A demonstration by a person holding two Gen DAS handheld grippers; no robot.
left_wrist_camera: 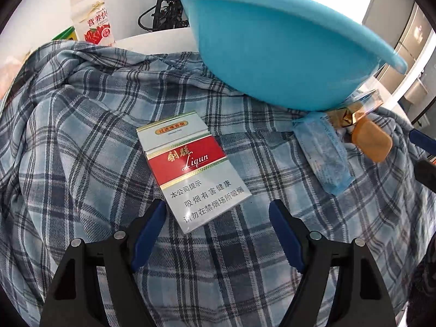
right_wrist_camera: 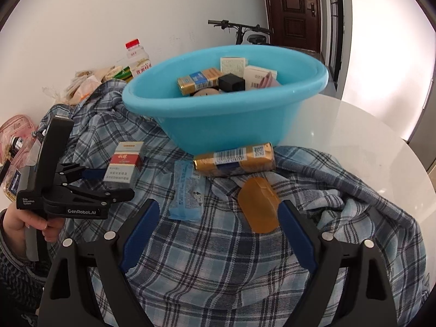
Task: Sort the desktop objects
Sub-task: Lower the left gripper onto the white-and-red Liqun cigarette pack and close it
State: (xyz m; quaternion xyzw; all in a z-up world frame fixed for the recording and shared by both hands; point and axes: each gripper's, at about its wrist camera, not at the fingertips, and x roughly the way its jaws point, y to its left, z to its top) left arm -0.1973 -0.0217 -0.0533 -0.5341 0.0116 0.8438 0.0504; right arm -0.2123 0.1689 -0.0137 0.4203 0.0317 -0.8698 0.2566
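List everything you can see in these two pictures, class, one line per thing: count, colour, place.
basin: one, light blue, on the plaid cloth, small boxes inside
plaid cloth: one, blue and white, over the white table
cigarette pack: one, red and white, flat on cloth ahead of the left tongs
blue packet: one, mid-cloth
gold pack: one, against basin's base
amber pouch: one, orange-brown, near the right tongs
bottle: one, white, red cap, behind cloth
left tongs: open, empty
right tongs: open, empty

Bright daylight, window glare, fisheye-warped edges
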